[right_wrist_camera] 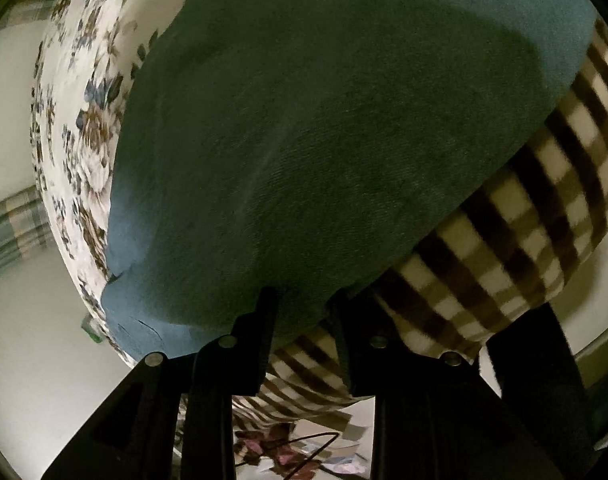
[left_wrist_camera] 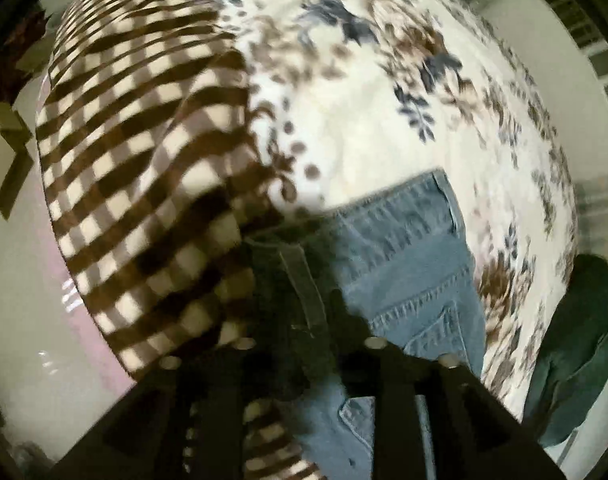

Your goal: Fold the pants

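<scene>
Blue denim pants (left_wrist_camera: 407, 256) lie on the bed, seams and a back pocket showing at lower centre of the left wrist view. My left gripper (left_wrist_camera: 319, 300) hangs low over their near edge, its tips dark and blurred; whether it grips cloth is unclear. In the right wrist view the pants (right_wrist_camera: 323, 140) fill most of the frame as a broad blue sheet in shadow. My right gripper (right_wrist_camera: 304, 320) sits at the sheet's near edge, jaws spread, with the edge between them.
The bed carries a white floral blanket (left_wrist_camera: 383, 100) and a brown checked blanket (left_wrist_camera: 144, 160), which also shows in the right wrist view (right_wrist_camera: 523, 220). A dark green garment (left_wrist_camera: 575, 340) hangs off the bed's right side. Clutter lies on the floor (right_wrist_camera: 296, 448).
</scene>
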